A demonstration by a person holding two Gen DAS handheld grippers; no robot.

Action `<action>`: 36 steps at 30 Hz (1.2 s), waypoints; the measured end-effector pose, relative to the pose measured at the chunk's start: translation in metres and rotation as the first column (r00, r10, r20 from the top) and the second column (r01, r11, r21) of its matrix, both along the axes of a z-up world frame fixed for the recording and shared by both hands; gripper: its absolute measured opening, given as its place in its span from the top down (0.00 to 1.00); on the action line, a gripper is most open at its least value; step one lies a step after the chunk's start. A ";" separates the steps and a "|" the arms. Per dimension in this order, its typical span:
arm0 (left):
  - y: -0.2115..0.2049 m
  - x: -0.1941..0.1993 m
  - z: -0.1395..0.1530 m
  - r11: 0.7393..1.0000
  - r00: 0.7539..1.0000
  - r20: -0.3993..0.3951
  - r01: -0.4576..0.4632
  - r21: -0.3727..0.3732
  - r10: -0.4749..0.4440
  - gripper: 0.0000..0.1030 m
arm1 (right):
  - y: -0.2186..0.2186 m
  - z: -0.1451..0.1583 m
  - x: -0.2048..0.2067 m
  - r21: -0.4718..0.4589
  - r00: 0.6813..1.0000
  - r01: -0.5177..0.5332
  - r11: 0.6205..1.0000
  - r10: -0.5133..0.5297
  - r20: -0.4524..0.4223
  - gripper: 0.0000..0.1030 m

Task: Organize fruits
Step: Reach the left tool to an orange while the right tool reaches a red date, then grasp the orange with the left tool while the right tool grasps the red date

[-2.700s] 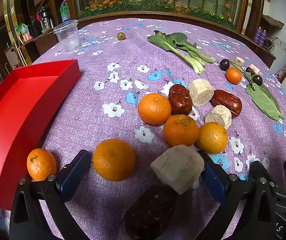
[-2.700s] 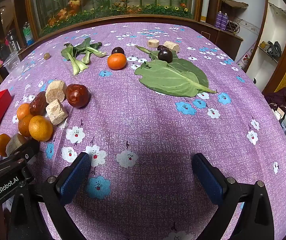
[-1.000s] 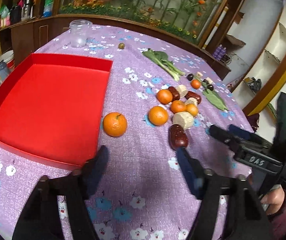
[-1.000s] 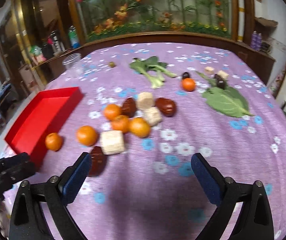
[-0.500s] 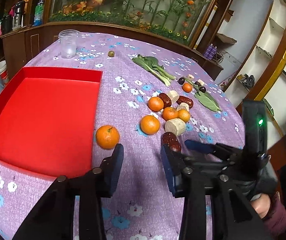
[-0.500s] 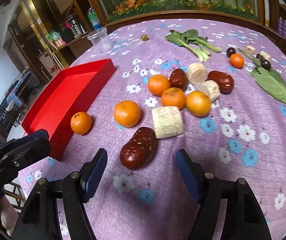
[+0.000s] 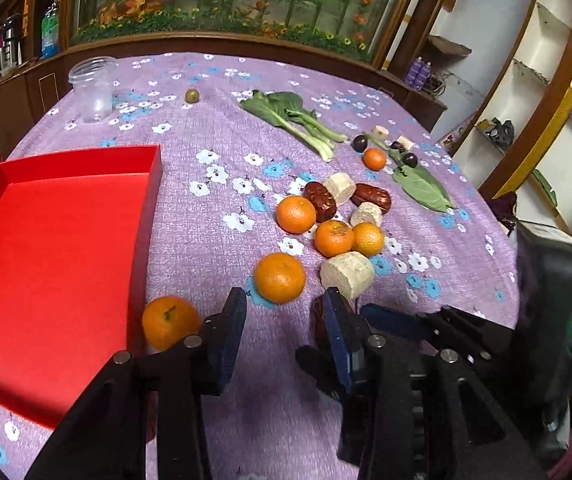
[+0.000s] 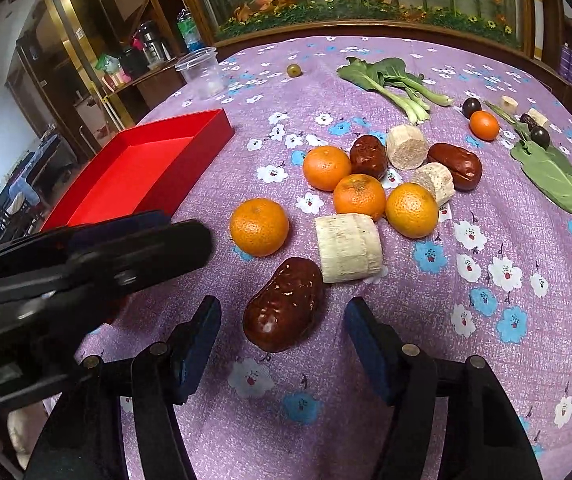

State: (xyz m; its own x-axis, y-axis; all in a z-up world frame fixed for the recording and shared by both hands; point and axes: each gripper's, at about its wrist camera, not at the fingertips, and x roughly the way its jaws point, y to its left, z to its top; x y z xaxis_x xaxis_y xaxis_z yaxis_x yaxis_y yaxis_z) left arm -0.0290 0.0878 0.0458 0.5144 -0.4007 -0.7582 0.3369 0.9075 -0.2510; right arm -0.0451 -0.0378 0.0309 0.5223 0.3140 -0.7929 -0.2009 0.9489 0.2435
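Observation:
Several oranges, dark red dates and pale root chunks lie grouped on the purple flowered tablecloth. A red tray (image 7: pixel 58 240) sits at the left, with one orange (image 7: pixel 170 322) against its near corner. My right gripper (image 8: pixel 282 320) is open, its jaws either side of the nearest date (image 8: pixel 284 304), not touching it. My left gripper (image 7: pixel 282 320) is open and empty, low over the cloth just in front of an orange (image 7: pixel 280 278). A root chunk (image 8: pixel 348 248) lies just behind the date.
Bok choy (image 7: pixel 294 120), a green leaf (image 7: pixel 422 190), dark plums, a small orange (image 7: pixel 375 159) and a clear plastic cup (image 7: pixel 92 90) lie farther back. The left gripper's body (image 8: pixel 78 264) crosses the right wrist view at the left.
Both grippers have moved closer to the fruit group. The right gripper has come down around the nearest date. The left gripper's jaws are narrower than a second ago.

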 end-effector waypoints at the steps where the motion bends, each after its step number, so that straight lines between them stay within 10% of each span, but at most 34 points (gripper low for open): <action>1: -0.001 0.002 -0.001 1.000 1.000 -0.004 -0.001 0.001 0.001 0.62 | -0.001 0.000 0.000 0.002 1.000 0.000 1.000 0.000 0.001 0.32; 32: -0.044 0.030 -0.036 0.979 1.000 0.006 -0.005 0.205 0.004 0.69 | 0.010 -0.002 0.001 -0.079 1.000 0.004 0.997 -0.002 0.018 0.33; 36: -0.042 0.025 -0.035 0.980 1.000 0.006 -0.013 0.197 0.012 0.69 | 0.010 -0.001 -0.001 -0.095 1.000 0.012 0.995 -0.009 0.028 0.57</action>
